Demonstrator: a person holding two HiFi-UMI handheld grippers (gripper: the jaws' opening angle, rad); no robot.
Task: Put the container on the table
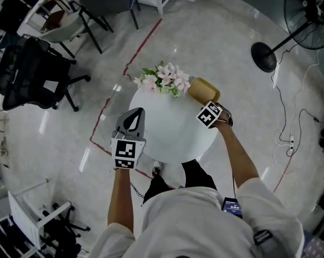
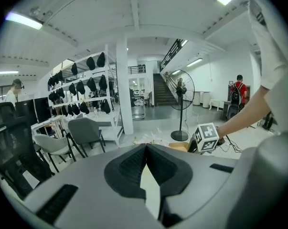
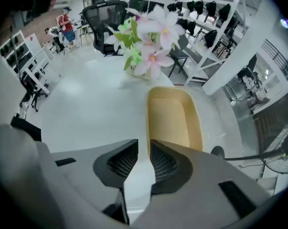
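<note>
A yellow oblong container [image 1: 203,89] sits at the back right of the round white table [image 1: 167,136], beside the flowers. My right gripper [image 1: 214,103] is at its near end. In the right gripper view the container [image 3: 175,120] lies open side up on the table top, and its left rim runs into the narrow gap of my right gripper [image 3: 144,146], whose jaws are shut on it. My left gripper [image 1: 134,113] hovers over the table's left edge. Its jaws meet at the tips, with nothing between them [image 2: 146,148].
A bunch of pink and white flowers [image 1: 164,79] stands at the table's back edge, just left of the container. On the floor are a black office chair [image 1: 30,71] at the left, a grey chair [image 1: 105,4] behind, and a fan base [image 1: 265,56] with cables at the right.
</note>
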